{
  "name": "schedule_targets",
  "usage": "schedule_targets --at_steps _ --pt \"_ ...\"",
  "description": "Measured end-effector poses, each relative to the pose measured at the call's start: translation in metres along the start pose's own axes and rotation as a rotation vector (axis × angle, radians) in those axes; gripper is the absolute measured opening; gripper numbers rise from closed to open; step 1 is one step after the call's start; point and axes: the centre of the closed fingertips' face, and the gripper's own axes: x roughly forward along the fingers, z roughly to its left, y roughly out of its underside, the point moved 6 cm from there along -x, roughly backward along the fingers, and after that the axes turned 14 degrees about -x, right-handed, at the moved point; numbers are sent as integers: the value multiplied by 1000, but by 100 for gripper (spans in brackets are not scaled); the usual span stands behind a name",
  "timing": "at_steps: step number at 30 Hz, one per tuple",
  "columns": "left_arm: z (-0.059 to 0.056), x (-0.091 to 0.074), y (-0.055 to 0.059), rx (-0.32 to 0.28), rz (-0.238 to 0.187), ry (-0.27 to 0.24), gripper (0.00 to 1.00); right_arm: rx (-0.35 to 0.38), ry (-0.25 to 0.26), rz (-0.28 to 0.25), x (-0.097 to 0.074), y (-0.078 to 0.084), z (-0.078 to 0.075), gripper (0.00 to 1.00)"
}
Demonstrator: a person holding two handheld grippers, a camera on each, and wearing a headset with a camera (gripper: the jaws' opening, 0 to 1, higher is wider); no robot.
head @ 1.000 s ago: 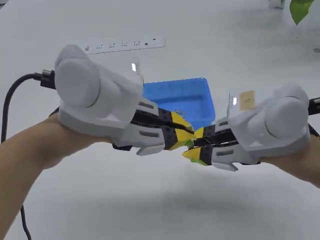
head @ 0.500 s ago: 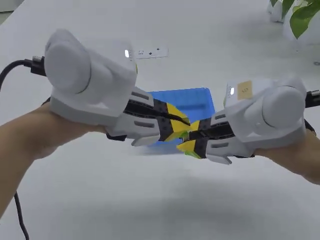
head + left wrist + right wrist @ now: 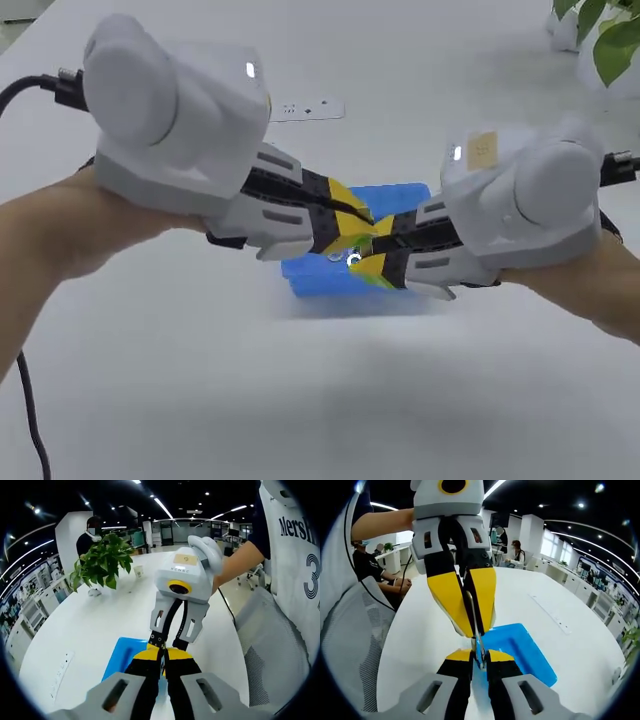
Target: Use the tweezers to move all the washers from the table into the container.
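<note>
White workbench (image 3: pixel 200 400): blue container (image 3: pixel 312 282) centre, power strip (image 3: pixel 310 108) at 12 o'clock. Left gripper (image 3: pixel 360 232) and right gripper (image 3: pixel 378 246) both pinch the tweezers (image 3: pixel 476 630) above the container. One washer (image 3: pixel 353 261) at tips, probably mid-transfer; remaining count unclear.

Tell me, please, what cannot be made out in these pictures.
Container contents, head view: the left gripper and right gripper cover most; a pale ring is too small to name.
Tweezers' lower end, right gripper view: hidden between the right gripper's fingers.
Table beside the container, head view: hidden under the grippers.
</note>
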Motion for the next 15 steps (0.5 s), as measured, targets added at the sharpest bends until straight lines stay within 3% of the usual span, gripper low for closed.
schedule_targets --at_steps 8,15 --pt "28 10 -2 5 -14 0 6 38 37 4 6 13 -25 11" --pt "48 23 7 -10 -4 8 6 62 36 40 17 29 -36 11"
